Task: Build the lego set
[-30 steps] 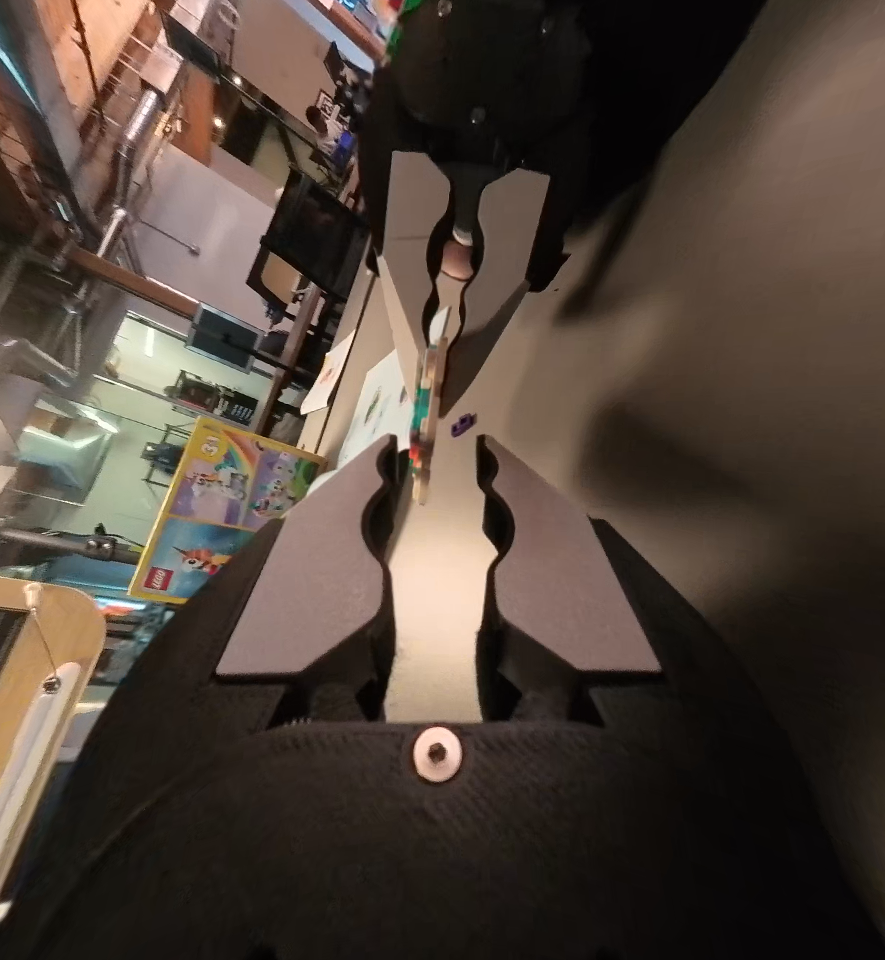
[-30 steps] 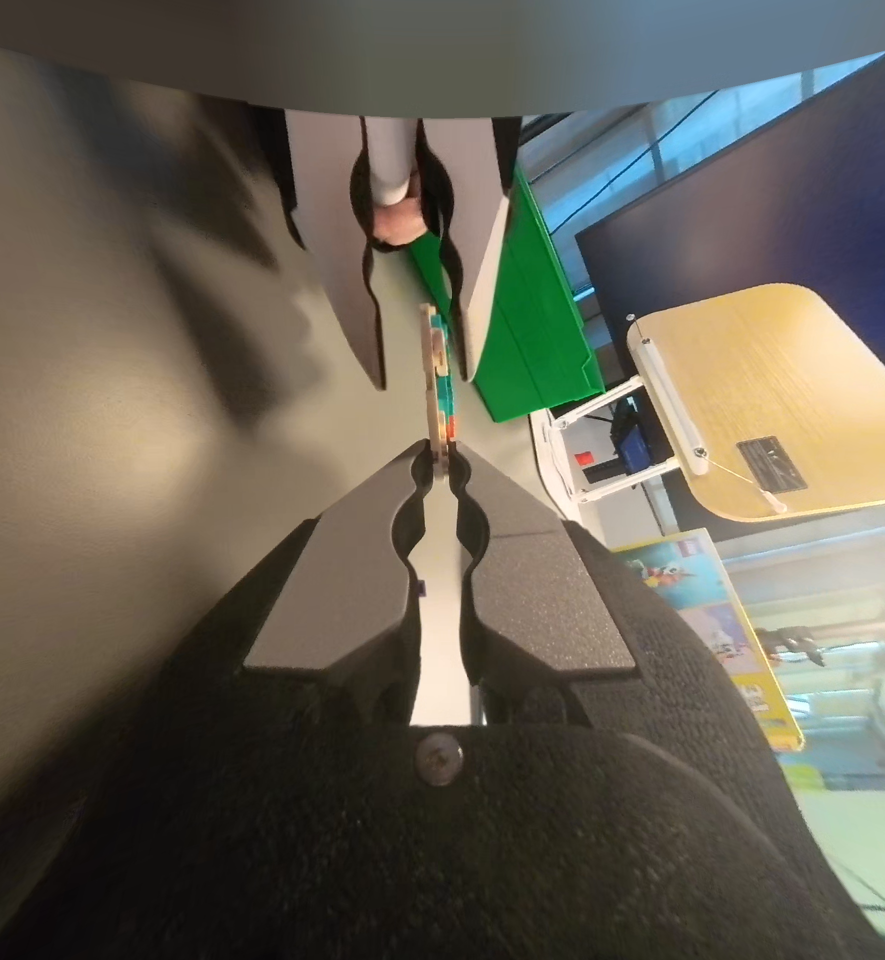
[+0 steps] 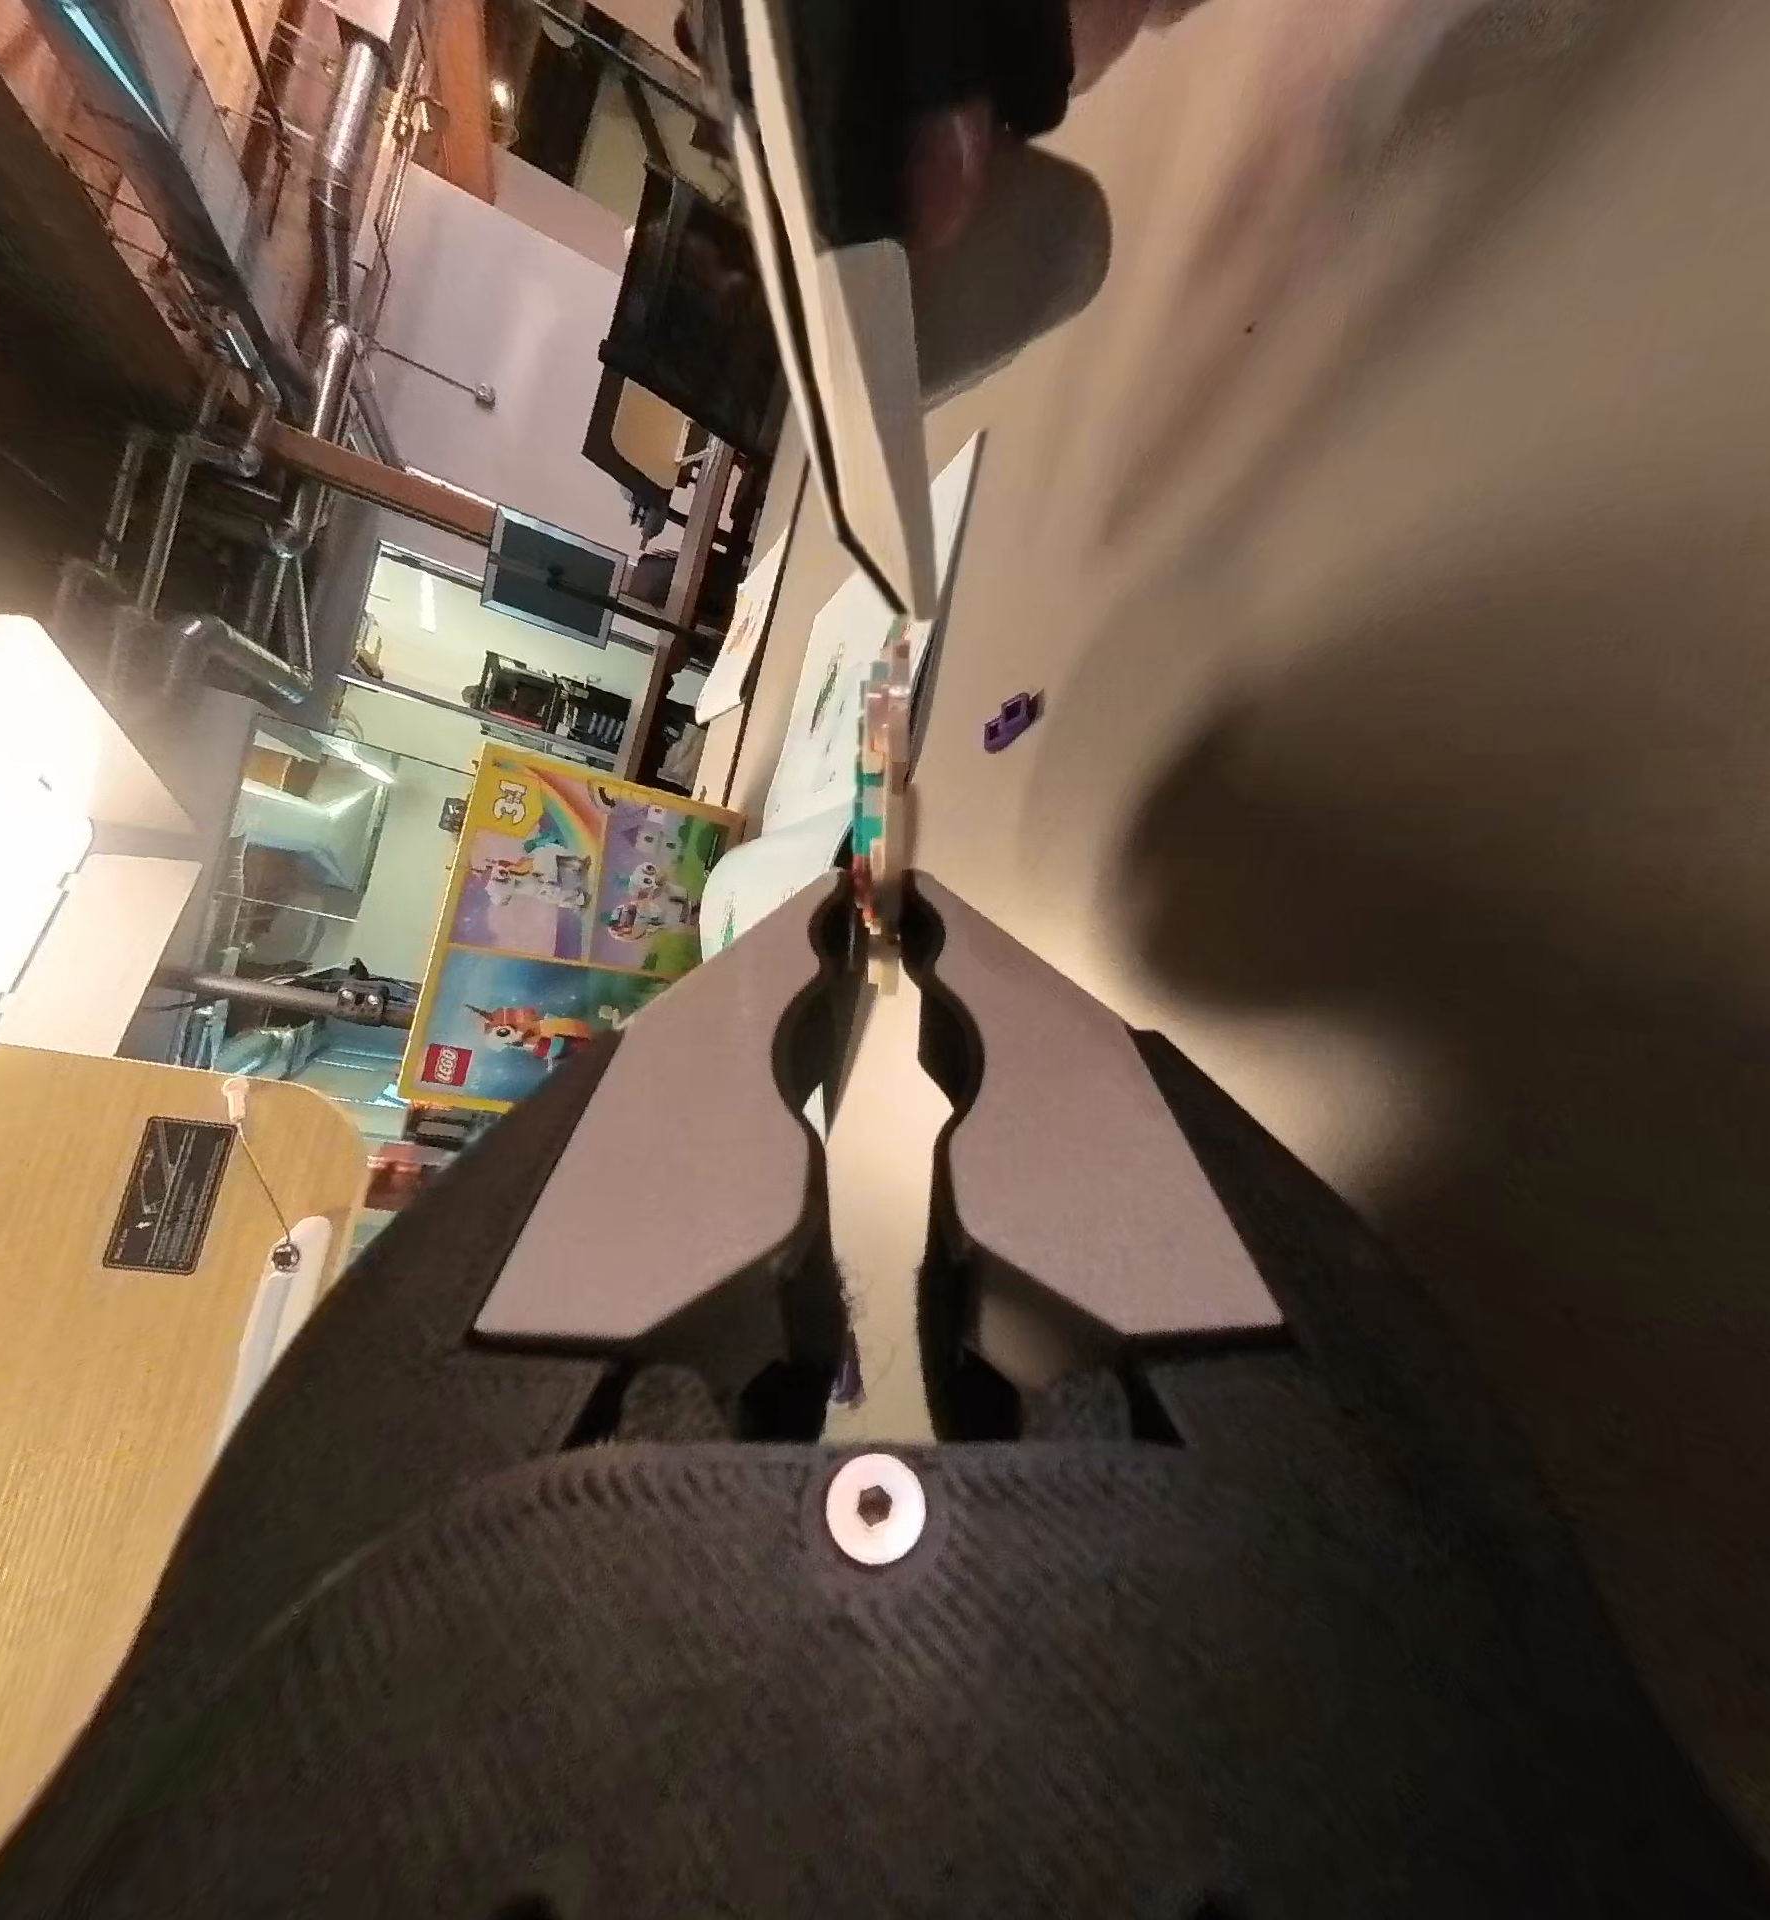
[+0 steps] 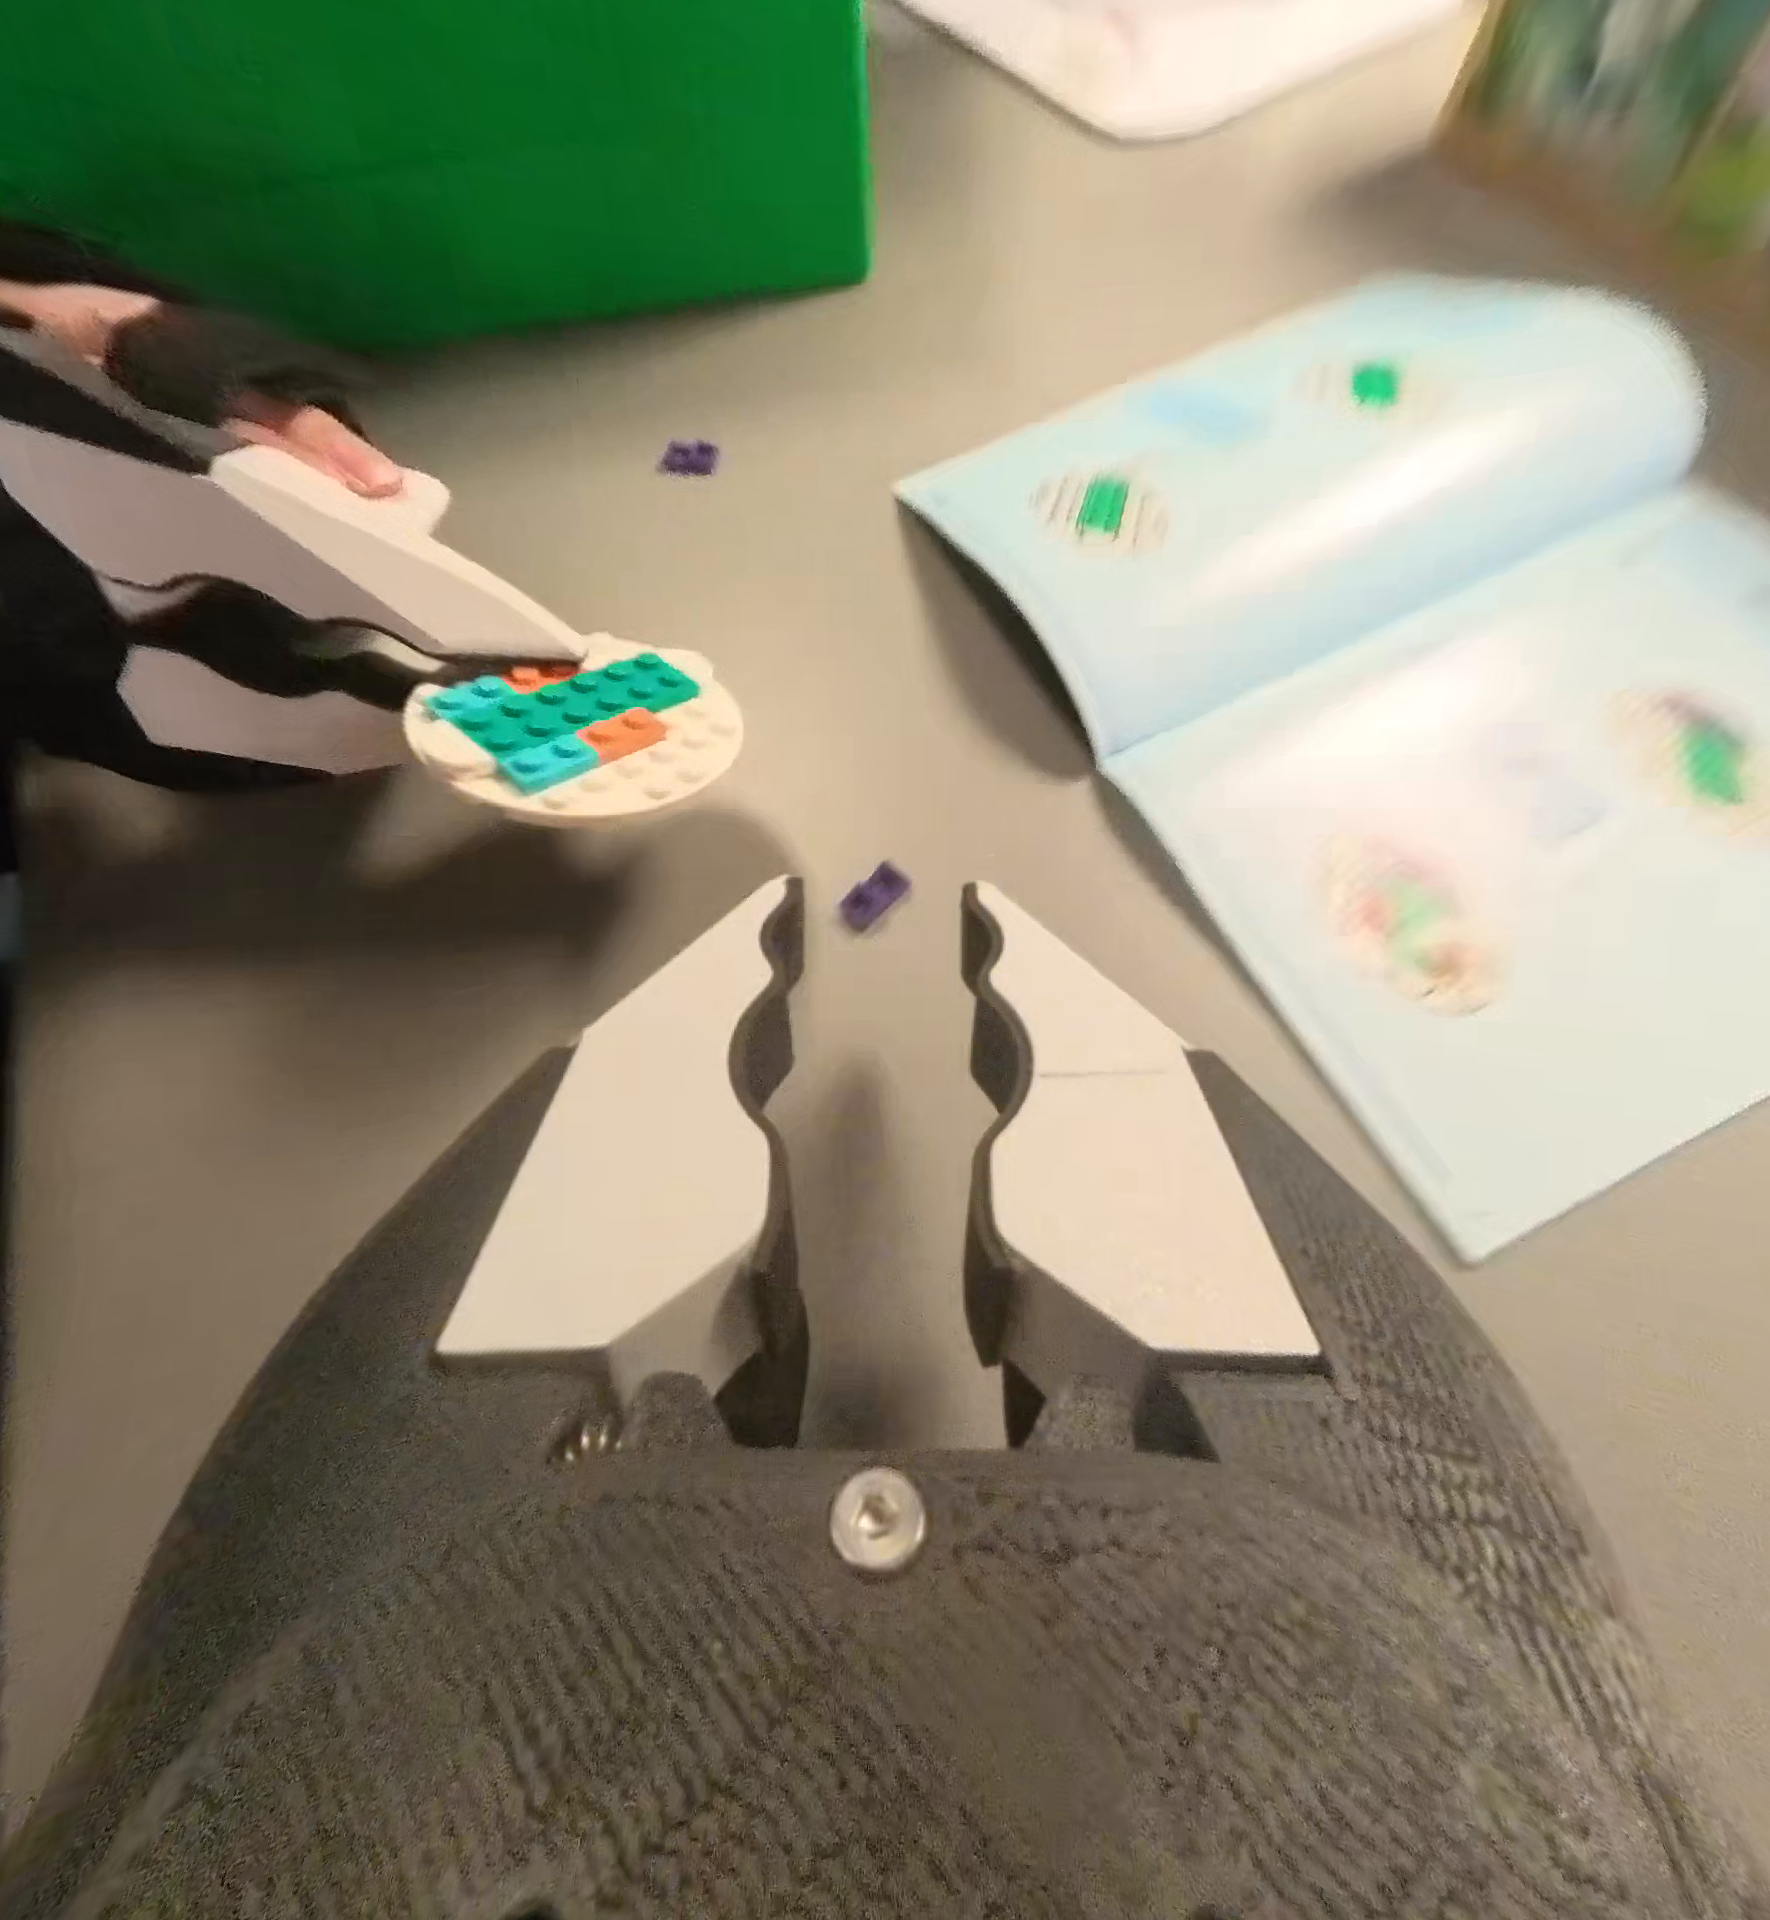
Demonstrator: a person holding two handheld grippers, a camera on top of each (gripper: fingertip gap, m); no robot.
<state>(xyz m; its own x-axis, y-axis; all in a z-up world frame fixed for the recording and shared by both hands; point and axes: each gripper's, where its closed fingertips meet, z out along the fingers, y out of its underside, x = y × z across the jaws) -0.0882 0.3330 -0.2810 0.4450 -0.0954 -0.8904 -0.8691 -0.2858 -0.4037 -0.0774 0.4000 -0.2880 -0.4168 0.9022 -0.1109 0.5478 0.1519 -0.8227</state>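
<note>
Over on the left, at about nine o'clock from where the right gripper looks, the left gripper (image 4: pixel 507 675) holds the round white plate (image 4: pixel 642 764) just off the grey table (image 4: pixel 237 1039), its fingers pinched on the plate's near-left rim. Teal and orange plates (image 4: pixel 559 707) are already pressed onto the plate's studs. In the left wrist view the same plate (image 3: pixel 886 821) shows edge-on, clamped between the fingertips at twelve o'clock.

Moving right, the right gripper (image 4: pixel 881 904) hangs above the table with its jaws parted and nothing between them. A small purple piece (image 4: pixel 873 894) lies flat on the table right at its twelve o'clock, just ahead of the fingertips and roughly centred in the gap. Its long axis runs slantwise, from about seven towards one o'clock, so I judge the jaws would close across its short sides only after a slight twist. The right gripper is clearly the nearer one. A second purple piece (image 4: pixel 691 457) lies farther off, at about eleven o'clock, near the green box (image 4: pixel 445 156).

Farther right, at two o'clock, the open instruction booklet (image 4: pixel 1432 675) lies flat, well apart from the pieces. It is too blurred to make out.
</note>
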